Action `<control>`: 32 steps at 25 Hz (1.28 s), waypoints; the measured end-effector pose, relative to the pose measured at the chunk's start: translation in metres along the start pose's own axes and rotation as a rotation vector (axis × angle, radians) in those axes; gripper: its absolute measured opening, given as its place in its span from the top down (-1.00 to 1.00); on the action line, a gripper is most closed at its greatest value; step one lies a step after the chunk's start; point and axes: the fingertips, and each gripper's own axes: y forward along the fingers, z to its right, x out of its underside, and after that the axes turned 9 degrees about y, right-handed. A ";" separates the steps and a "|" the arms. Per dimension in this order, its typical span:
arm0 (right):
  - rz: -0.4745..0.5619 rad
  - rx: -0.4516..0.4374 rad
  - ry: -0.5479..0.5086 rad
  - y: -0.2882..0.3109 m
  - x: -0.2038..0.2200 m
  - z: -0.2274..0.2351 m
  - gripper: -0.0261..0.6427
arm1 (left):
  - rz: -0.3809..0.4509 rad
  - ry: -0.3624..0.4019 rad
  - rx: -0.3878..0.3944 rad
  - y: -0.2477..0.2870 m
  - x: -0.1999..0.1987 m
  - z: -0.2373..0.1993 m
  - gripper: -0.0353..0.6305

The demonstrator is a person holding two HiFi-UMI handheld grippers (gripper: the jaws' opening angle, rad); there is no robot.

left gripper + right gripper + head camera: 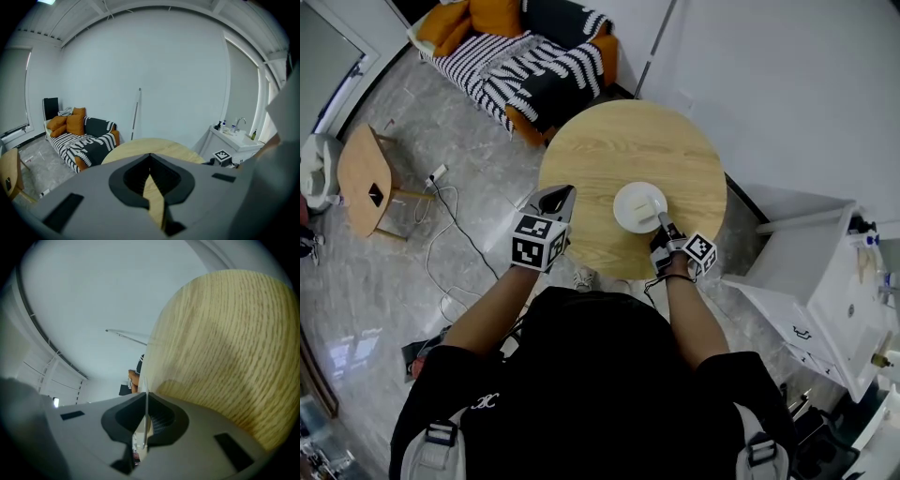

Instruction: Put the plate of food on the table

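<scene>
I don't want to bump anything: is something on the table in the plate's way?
Nothing visible does. The right gripper holds the plate by its rim over the table, whose top is bare around it. The left gripper is at the table's edge, apart from the plate.

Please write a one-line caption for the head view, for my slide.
The right gripper holds a white plate by its rim over the round wooden table; left gripper empty.

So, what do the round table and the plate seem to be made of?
The round table looks like light wood or wood veneer, matte: fine grain lines run across its top. The plate looks like white ceramic, perhaps melamine: smooth, uniform, with a thin rim that the right gripper clamps.
</scene>
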 end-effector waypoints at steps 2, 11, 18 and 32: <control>-0.001 0.009 -0.006 0.001 -0.001 0.002 0.86 | 0.001 -0.001 -0.002 0.000 0.000 0.000 0.87; 0.004 0.082 -0.013 0.006 -0.002 0.007 0.86 | 0.001 -0.009 0.006 0.003 0.001 0.004 0.87; 0.030 0.172 -0.001 0.008 -0.005 0.014 0.86 | -0.005 -0.017 0.006 0.002 0.005 0.002 0.87; -0.024 0.552 -0.289 0.011 -0.004 0.022 0.74 | 0.004 -0.025 0.032 0.008 0.005 0.004 0.87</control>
